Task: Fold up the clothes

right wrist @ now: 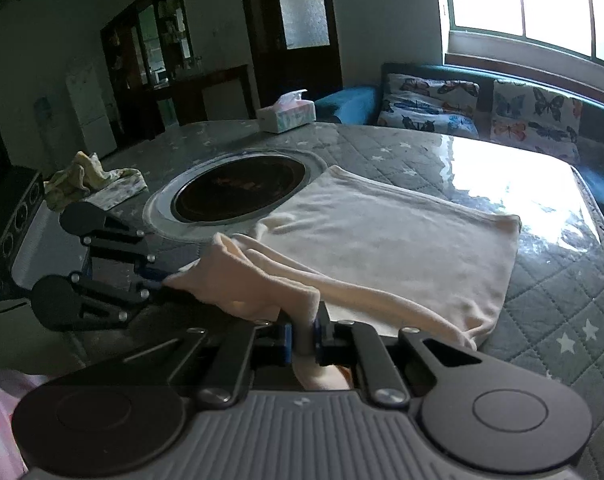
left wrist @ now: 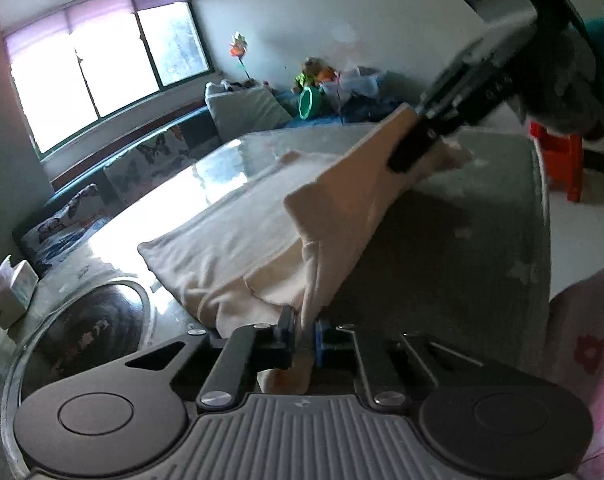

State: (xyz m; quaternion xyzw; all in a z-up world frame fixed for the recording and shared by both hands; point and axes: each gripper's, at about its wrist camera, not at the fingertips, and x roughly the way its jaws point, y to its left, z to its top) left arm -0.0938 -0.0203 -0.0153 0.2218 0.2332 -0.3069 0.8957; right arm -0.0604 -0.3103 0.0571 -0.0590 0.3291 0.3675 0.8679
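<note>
A cream garment (left wrist: 242,232) (right wrist: 401,240) lies partly flat on the grey quilted table (right wrist: 561,300), its near edge lifted off the surface. My left gripper (left wrist: 303,336) is shut on one corner of that raised edge. It also shows at the left of the right wrist view, where my left gripper (right wrist: 154,276) pinches the cloth's tip. My right gripper (right wrist: 303,336) is shut on the other end of the lifted edge. In the left wrist view my right gripper (left wrist: 413,148) holds the cloth high at the upper right, and the fabric is stretched between the two.
A round dark inset (right wrist: 238,192) sits in the table beyond the garment. A tissue box (right wrist: 286,114) stands at the far edge, and crumpled clothes (right wrist: 90,180) lie at the left. A sofa with butterfly cushions (right wrist: 533,116) runs under the window. A red stool (left wrist: 557,160) stands beside the table.
</note>
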